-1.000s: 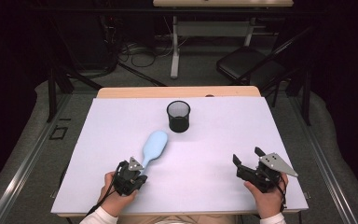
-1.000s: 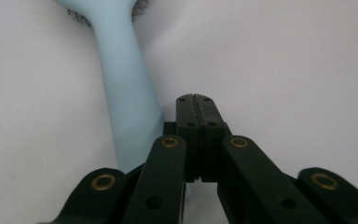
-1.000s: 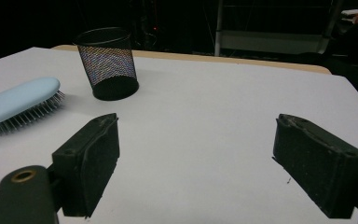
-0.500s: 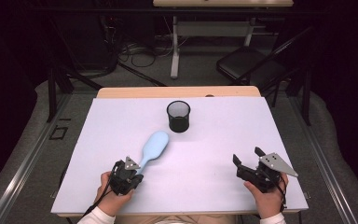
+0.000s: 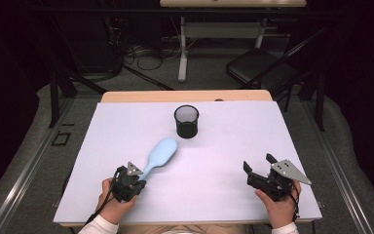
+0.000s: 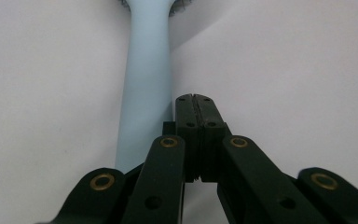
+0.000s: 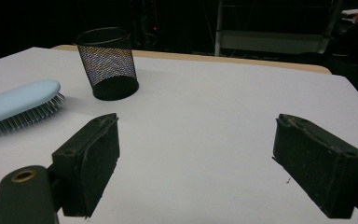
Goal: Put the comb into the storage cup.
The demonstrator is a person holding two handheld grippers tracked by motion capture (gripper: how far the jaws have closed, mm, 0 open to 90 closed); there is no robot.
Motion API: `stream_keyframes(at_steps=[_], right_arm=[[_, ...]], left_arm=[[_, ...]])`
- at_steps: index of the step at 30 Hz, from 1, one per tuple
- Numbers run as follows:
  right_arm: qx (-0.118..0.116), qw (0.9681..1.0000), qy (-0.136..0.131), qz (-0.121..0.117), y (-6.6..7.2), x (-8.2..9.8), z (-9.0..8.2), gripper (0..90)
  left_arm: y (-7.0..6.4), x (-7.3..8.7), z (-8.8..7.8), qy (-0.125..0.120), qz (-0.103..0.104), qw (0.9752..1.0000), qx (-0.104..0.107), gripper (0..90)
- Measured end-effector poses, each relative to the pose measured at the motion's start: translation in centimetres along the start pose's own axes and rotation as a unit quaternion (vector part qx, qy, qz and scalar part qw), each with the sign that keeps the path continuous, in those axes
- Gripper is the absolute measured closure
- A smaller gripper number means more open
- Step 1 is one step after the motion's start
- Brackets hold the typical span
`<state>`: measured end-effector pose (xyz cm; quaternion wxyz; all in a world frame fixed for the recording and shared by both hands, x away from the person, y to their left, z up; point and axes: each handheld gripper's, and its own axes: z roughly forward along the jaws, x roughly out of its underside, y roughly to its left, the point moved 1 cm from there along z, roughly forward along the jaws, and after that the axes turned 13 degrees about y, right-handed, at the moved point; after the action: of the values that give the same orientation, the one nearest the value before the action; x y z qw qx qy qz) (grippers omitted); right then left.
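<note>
Blue hairbrush [image 5: 159,154] beside shut left gripper [image 6: 196,100] fingers, unheld; right gripper [image 5: 258,169] fingers open, empty; no writing legible.

Pale blue hairbrush [image 5: 158,156]: flat on white table, bristles down, handle toward near-left edge, head toward far side.
</note>
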<state>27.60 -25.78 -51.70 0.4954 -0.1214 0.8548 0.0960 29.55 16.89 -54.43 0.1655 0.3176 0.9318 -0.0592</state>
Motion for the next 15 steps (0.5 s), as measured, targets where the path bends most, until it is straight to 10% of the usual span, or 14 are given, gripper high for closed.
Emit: stream_keyframes(at_steps=[15], right_arm=[[-0.001, 1.0, 0.001, -0.001, 0.02, 0.01, 0.04, 14.3]], left_arm=[[0.47, 0.07, -0.06, -0.003, -0.008, 1.0, -0.001, 88.2]])
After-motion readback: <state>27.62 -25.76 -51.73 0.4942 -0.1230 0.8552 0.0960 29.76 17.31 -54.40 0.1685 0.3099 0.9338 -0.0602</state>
